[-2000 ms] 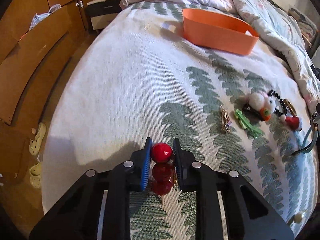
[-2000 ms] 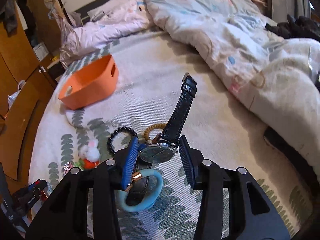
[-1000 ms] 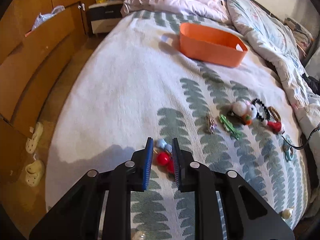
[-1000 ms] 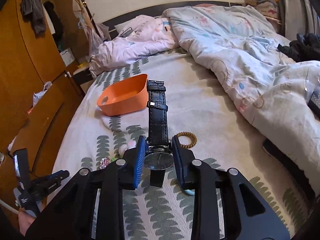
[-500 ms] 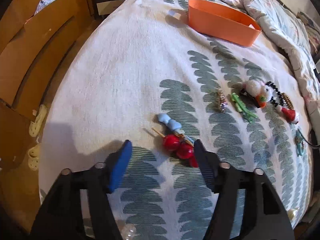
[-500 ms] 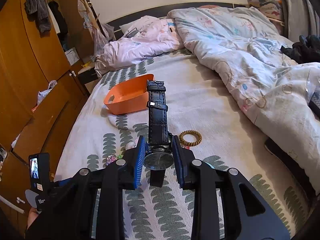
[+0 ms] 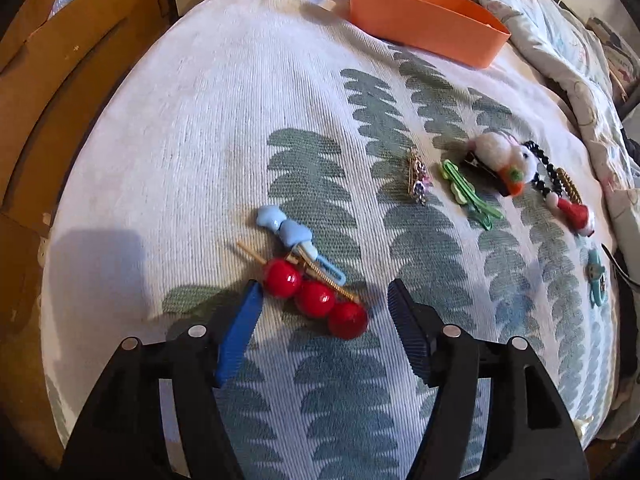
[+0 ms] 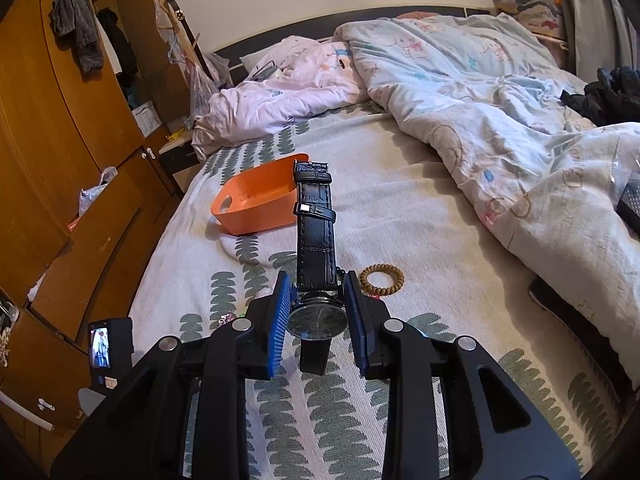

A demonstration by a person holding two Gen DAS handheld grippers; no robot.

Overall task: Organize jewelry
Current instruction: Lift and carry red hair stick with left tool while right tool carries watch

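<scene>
- Left gripper (image 7: 325, 300): jaws stand wide, having opened within the last second; nothing pressed between them. The red three-ball hair clip (image 7: 316, 298) lies on the bed between the blue pads, touching neither.
- One light-blue clip with two cloud-shaped pieces (image 7: 294, 236) lies against the far end of the red clip.
- Further right, laid apart in a loose row: one small gold-toned jewelled clip (image 7: 417, 178), one green plastic clip (image 7: 468, 194), one white pompom clip with an orange tip (image 7: 502, 162), one black bead bracelet (image 7: 542, 168), one red-and-white ornament (image 7: 574, 214), one teal piece (image 7: 597, 282) near the bed's right edge.
- Right gripper (image 8: 317, 314): jaws narrow, clamped on the round case of one black leather-strap wristwatch (image 8: 314, 236); its strap stands up beyond the fingertips, clear of the bed.
- One tan coiled hair tie (image 8: 382, 278) lies just right of the watch.
- One orange plastic basket (image 8: 256, 204) sits well beyond on the bed; open cover lies between it and the items.
- Surface: white woven bedcover with green leaf print (image 7: 224, 128); a rumpled pale duvet (image 8: 500, 92) fills the right side.
- Room: wooden wardrobe (image 8: 48, 152) along the left bed edge.
</scene>
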